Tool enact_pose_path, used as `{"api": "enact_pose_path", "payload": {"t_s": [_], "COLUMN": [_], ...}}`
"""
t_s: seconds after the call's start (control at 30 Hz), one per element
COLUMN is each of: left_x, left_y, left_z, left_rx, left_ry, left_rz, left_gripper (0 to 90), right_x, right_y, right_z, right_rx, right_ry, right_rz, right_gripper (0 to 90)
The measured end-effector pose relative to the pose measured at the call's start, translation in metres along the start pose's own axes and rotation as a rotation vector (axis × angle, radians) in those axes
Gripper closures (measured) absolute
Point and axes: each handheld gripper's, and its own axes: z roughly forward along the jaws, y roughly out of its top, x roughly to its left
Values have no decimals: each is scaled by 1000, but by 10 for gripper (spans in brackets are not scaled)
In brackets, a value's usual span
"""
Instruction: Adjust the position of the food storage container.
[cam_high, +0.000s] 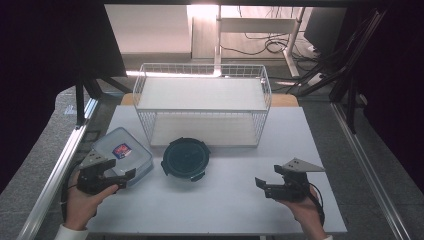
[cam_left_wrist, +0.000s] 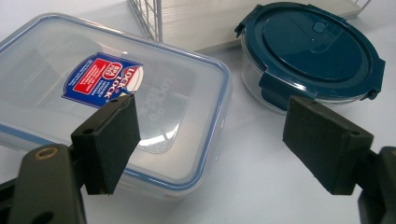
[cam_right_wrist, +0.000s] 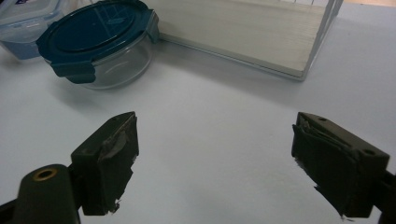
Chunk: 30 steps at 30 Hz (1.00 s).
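The fingers (cam_left_wrist: 112, 144) of the left gripper (cam_high: 114, 176) stand spread wide with nothing between them; its own camera shows one pad in front of the rectangular clear box (cam_left_wrist: 116, 107) and the other in front of the bare tabletop (cam_left_wrist: 252, 186), neither visibly touching anything. The fingers (cam_right_wrist: 109, 161) of the right gripper (cam_high: 263, 186) are spread as wide, over bare surface, with frayed, peeling pad edges.

Largest to smallest: the tabletop (cam_high: 225, 200) runs off the bottom of the high view, where the person's forearms are cut off at the cuffs. At twelve o'clock on it stands the white wire basket rack (cam_high: 202, 102) with two pale shelf boards; in both gripper views it is cropped at the top edge, so just a corner or part of its lower board shows. The rectangular clear box sits at about nine o'clock, its near corner hidden behind the left gripper in the high view; the print on its red and blue label (cam_left_wrist: 102, 81) is too small there to read. The round glass container (cam_high: 185, 158) with the dark teal clip lid (cam_left_wrist: 317, 44) sits at centre, just right of the box and just before the rack; whether it holds anything cannot be made out. The right gripper lies at about four o'clock, well apart from both containers.
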Motion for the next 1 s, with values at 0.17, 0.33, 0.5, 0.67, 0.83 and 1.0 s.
{"api": "enact_pose_path", "payload": {"t_s": [0.17, 0.33, 0.5, 0.67, 0.83, 1.0], "left_x": [0, 0, 0, 2, 2, -2], "left_y": [0, 0, -1, -1, 1, 1], "left_z": [0, 0, -1, -5, -6, -5], "left_rx": [2, -1, 8, 3, -4, -4], "left_ry": [1, 0, -9, -9, -18, -49], "left_rz": [0, 1, 5, 1, -3, 11], "left_gripper": [183, 184, 191, 201, 210, 205], "right_x": [5, 4, 4, 8, 9, 8], "right_y": [3, 4, 3, 5, 4, 4], "right_z": [-2, -4, -3, -2, 1, -1], "right_rx": [5, 1, 5, -2, 13, 12], "right_ry": [14, 26, 44, 63, 61, 50], "right_rz": [-18, -12, 3, 1, -5, 0], "right_gripper": [168, 183, 197, 200, 204, 207]}}
